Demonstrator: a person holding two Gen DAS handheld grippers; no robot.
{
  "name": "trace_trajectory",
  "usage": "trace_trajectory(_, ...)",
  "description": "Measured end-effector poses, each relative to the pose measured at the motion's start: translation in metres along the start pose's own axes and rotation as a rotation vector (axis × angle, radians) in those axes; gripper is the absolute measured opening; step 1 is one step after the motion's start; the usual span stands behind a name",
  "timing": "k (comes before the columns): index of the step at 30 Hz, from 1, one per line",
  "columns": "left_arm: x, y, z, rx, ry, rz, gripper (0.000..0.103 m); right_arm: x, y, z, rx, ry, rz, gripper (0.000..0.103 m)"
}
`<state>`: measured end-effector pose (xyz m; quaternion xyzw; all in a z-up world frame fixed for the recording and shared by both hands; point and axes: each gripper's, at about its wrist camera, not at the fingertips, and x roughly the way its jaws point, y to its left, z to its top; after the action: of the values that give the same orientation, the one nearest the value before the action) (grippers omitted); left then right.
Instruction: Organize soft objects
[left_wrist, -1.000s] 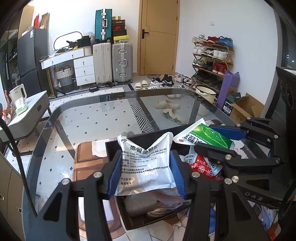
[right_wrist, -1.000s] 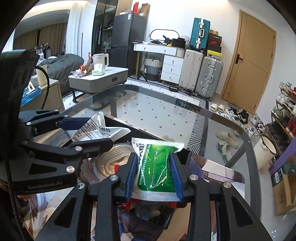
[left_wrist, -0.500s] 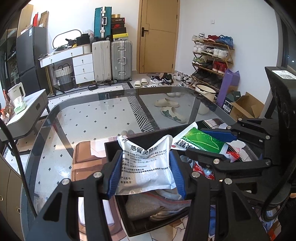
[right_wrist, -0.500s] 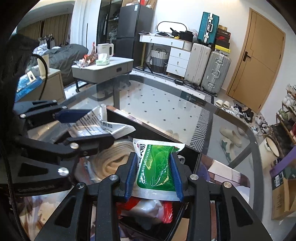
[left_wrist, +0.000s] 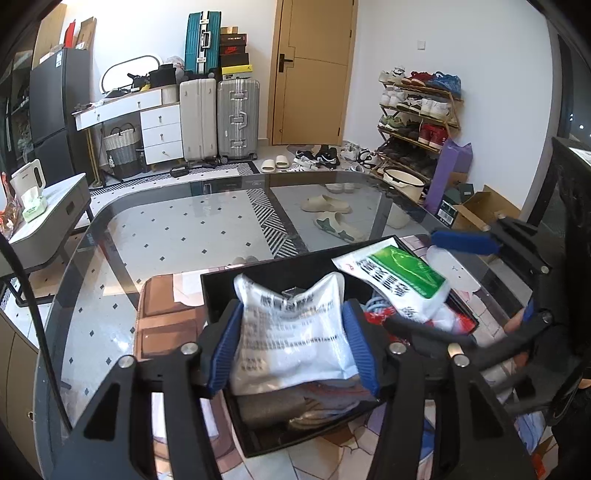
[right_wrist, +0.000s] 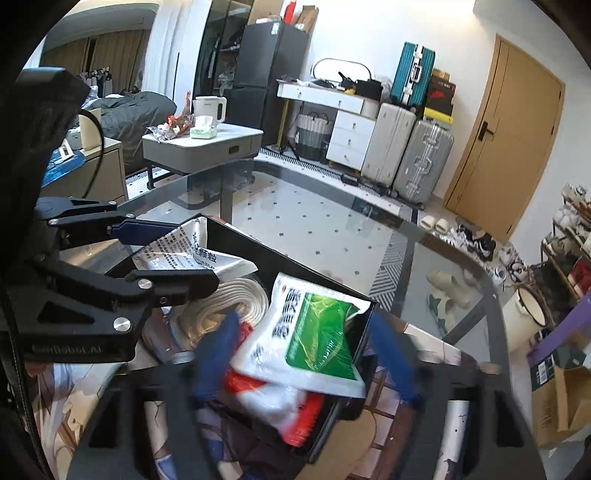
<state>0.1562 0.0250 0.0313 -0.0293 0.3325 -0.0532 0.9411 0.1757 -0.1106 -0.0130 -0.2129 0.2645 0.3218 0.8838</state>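
Right fingers (right_wrist: 303, 354): blurred in their own view; spread wide after just opening, both pads clear of the green pouch (right_wrist: 314, 332), which lies loose between them.
Left fingers (left_wrist: 291, 343): have just eased a little wider, yet both blue pads press the sides of the white pouch (left_wrist: 291, 332), which bulges between them.
Hidden: the lower end of the white pouch is cut off behind the fingers; the bottom of the bin (left_wrist: 221, 288) is covered by its contents, so what lies deepest cannot be made out; a red-and-white packet (right_wrist: 295, 406) shows only partly under the green pouch.
Green pouch: soft, white with a glossy green panel and dark print, tilted, resting on the heap at the bin's right end, one corner over the rim.
White pouch: crinkled, silvery white with fine dark print, held upright above the bin's left end.
Other contents: a cream coil (right_wrist: 229, 306) and grey fabric (left_wrist: 269, 406), half buried.
Bin: black, open-topped, at the near edge of the glass table (left_wrist: 166, 236).
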Motion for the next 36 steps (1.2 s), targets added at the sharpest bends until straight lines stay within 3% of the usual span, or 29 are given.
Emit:
trace_trajectory(1, -0.002, -0.001, -0.001, 0.007, -0.006, 0.007, 0.057, -0.003, 0.001, -0.001, -0.006, -0.005, -0.007, 0.092)
trace_trajectory(5, -0.011, -0.004, -0.004, 0.021, -0.023, 0.02, 0.077, -0.016, 0.007, -0.009, -0.023, -0.031, -0.051, 0.1)
trace_trajectory(9, -0.025, 0.002, -0.011, -0.009, -0.052, 0.044, 0.095, -0.03, 0.005, -0.016, 0.014, -0.068, -0.043, 0.102)
trace_trajectory(14, -0.041, 0.01, -0.025, -0.062, -0.092, 0.056, 0.102, -0.042, 0.003, -0.028, 0.091, -0.108, -0.025, 0.102)
trace_trajectory(23, -0.055, 0.01, -0.047, -0.055, -0.154, 0.122, 0.103, -0.064, 0.005, -0.05, 0.209, -0.192, -0.004, 0.102)
trace_trajectory(36, -0.05, 0.007, -0.057, -0.075, -0.197, 0.126, 0.103, -0.075, 0.012, -0.064, 0.239, -0.28, -0.004, 0.102)
